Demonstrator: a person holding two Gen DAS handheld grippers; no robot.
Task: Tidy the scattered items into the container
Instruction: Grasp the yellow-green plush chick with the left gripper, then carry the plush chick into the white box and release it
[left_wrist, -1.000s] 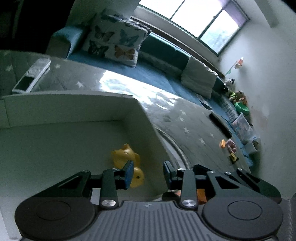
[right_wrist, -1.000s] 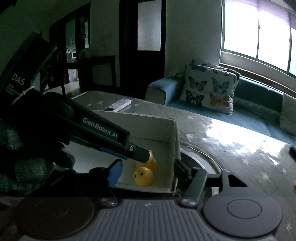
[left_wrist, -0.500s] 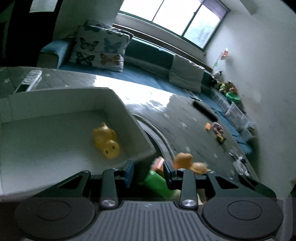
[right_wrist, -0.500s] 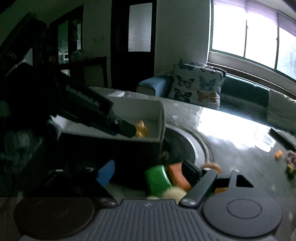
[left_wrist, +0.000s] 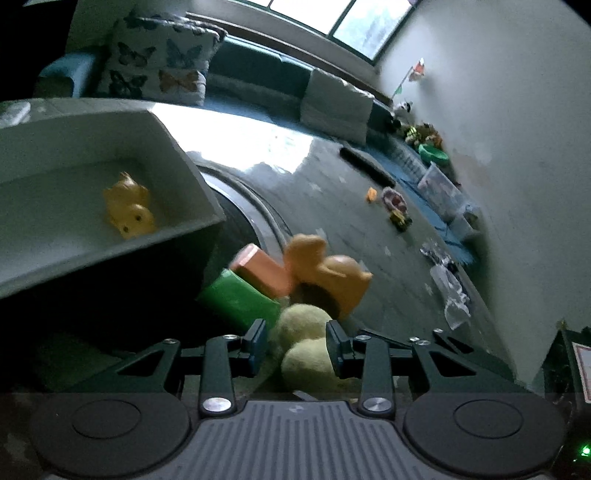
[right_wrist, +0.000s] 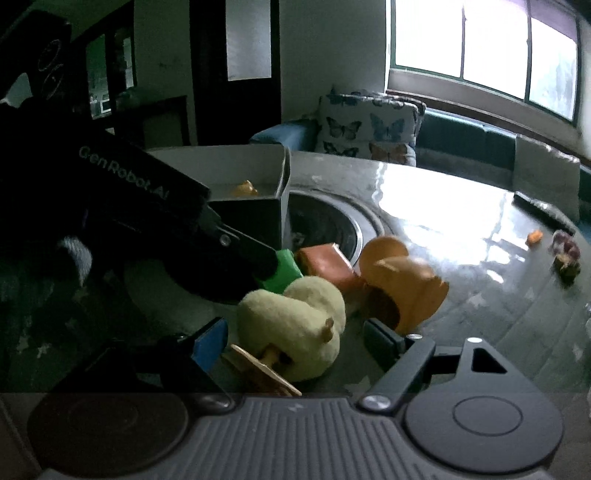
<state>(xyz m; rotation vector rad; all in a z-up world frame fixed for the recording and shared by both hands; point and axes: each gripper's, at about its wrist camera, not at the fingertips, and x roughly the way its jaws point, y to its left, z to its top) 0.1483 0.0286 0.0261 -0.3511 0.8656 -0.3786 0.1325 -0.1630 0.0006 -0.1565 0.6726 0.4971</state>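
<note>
Both wrist views low, close, sharing plush duck (left_wrist: 306, 343)

From my right wrist view, the left tongs (right_wrist: 275, 264) cover part of the green block (right_wrist: 286, 271). The white box (left_wrist: 110, 236) runs off my left view's edge, so I see only one corner. Far toys (left_wrist: 397, 210) are too small and blurred to identify.
</note>
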